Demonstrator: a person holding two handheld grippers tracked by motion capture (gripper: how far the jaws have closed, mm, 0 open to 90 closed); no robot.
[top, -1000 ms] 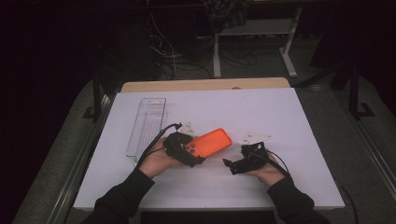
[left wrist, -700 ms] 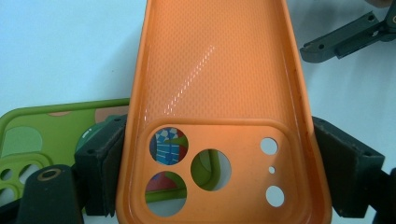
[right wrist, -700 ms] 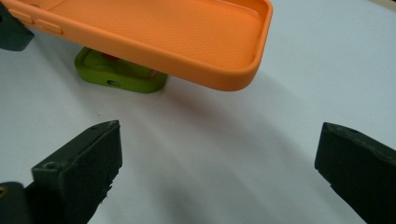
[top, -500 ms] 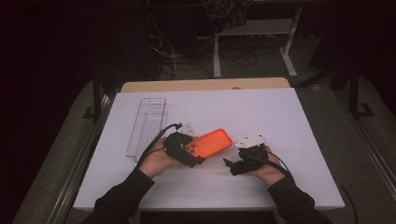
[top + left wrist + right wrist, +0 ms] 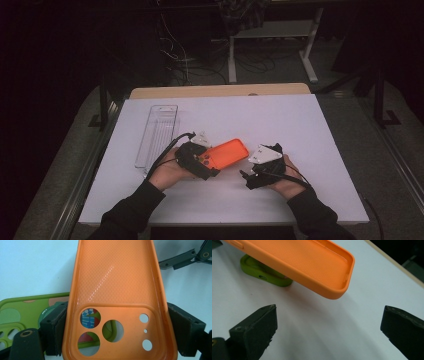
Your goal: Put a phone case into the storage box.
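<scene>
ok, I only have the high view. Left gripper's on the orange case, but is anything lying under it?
Observer: Yes. In the left gripper view a green phone case lies on the table under the orange case.
Operator: Which end is clamped?
Observer: The camera-cutout end; both pads press its long edges.
Operator: Right gripper closed?
Observer: No. In the right gripper view its jaws stand wide apart, and the right gripper holds nothing.
</scene>
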